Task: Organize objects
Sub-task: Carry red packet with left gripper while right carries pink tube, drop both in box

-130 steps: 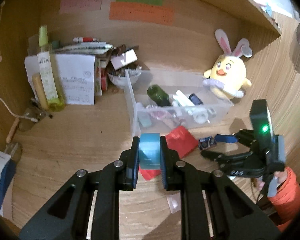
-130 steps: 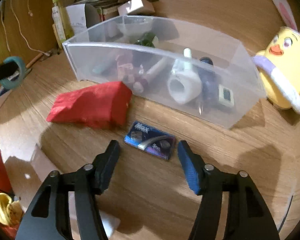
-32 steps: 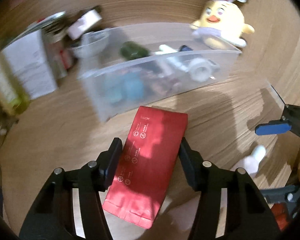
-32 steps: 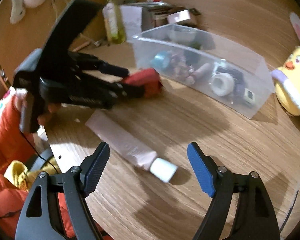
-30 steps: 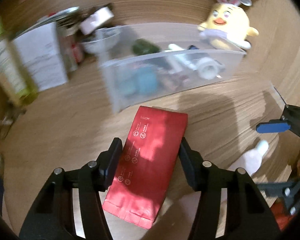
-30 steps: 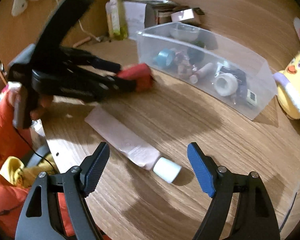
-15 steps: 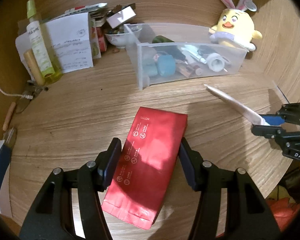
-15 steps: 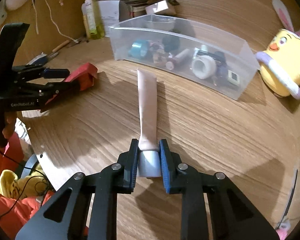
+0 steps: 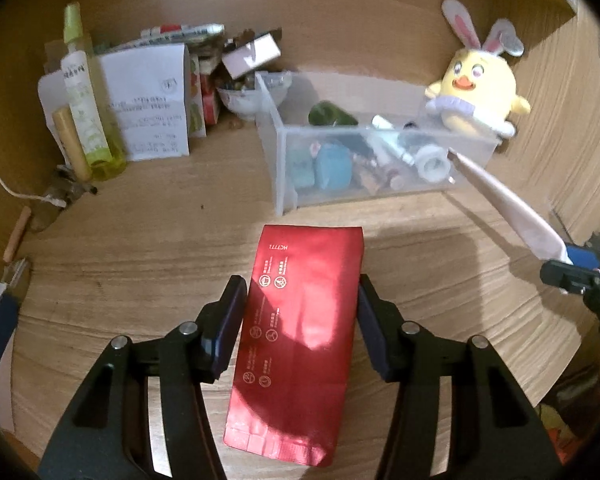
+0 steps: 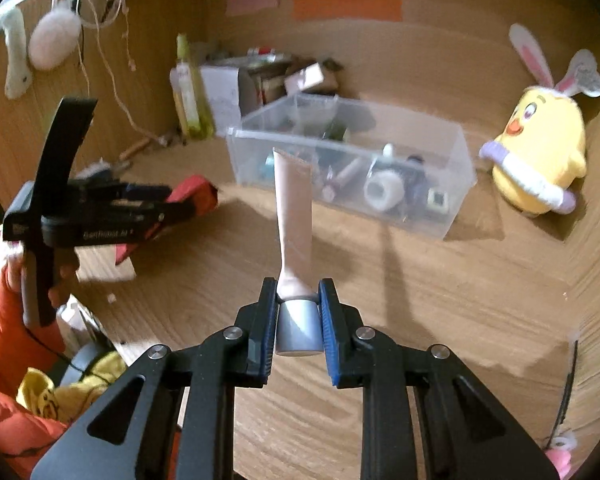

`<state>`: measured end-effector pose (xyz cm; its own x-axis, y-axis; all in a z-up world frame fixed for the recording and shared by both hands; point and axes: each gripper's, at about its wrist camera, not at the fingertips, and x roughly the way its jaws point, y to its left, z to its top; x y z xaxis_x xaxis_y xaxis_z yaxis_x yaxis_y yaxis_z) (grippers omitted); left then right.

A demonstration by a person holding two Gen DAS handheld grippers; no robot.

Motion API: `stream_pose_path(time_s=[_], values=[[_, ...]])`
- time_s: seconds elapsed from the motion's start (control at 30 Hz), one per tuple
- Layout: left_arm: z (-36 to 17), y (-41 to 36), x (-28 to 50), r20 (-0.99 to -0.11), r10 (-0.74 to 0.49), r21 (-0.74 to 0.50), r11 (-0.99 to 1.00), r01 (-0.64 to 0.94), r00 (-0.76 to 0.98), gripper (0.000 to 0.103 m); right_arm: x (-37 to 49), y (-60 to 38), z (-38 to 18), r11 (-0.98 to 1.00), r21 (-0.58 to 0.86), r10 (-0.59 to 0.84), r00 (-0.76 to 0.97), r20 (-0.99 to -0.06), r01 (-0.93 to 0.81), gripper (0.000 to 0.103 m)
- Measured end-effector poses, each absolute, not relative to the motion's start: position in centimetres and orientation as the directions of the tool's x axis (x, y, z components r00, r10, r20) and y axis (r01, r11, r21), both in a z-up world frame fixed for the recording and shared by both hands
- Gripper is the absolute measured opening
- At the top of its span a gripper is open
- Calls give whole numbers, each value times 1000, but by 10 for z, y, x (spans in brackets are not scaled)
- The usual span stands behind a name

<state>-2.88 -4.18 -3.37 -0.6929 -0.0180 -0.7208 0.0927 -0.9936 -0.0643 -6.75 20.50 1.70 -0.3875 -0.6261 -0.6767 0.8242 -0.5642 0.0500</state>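
The left claw [image 9: 298, 328] is pinching a flat red foil pouch [image 9: 300, 316] above the wooden tabletop [image 9: 140, 240]. The right claw [image 10: 298, 322] is gripping a pale pink squeeze tube [image 10: 294, 216] by its grey cap, near the clear plastic bin [image 10: 440, 200].

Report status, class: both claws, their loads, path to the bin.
Left claw shut on red foil pouch. Right claw shut on pink squeeze tube, raised. Clear plastic bin ahead, nothing between.

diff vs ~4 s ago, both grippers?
Left gripper let go of the blue tape roll, now in the clear bin, and took the red pouch. Right gripper closed on the pink tube by its cap and lifted it. Bin and plush chick unchanged.
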Motion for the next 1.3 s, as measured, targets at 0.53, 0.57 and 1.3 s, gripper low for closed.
stream_pose_path(time_s=[0.53,0.57,1.3], values=[[40,-23,-59,-558,6,-102,-993,62,-830,54,-133,187,69,-638,81,-658,-488,-573,766,19],[43,-24,-63,-554,5,-103,-993,63,-832,54,-140,184,72,-639,85,-661,-490,-569,764,19],[37,-33,-185,-632,-51,-79,-988,130,-773,54,-225,127,44,-576,111,-626,-351,-696,810,19]])
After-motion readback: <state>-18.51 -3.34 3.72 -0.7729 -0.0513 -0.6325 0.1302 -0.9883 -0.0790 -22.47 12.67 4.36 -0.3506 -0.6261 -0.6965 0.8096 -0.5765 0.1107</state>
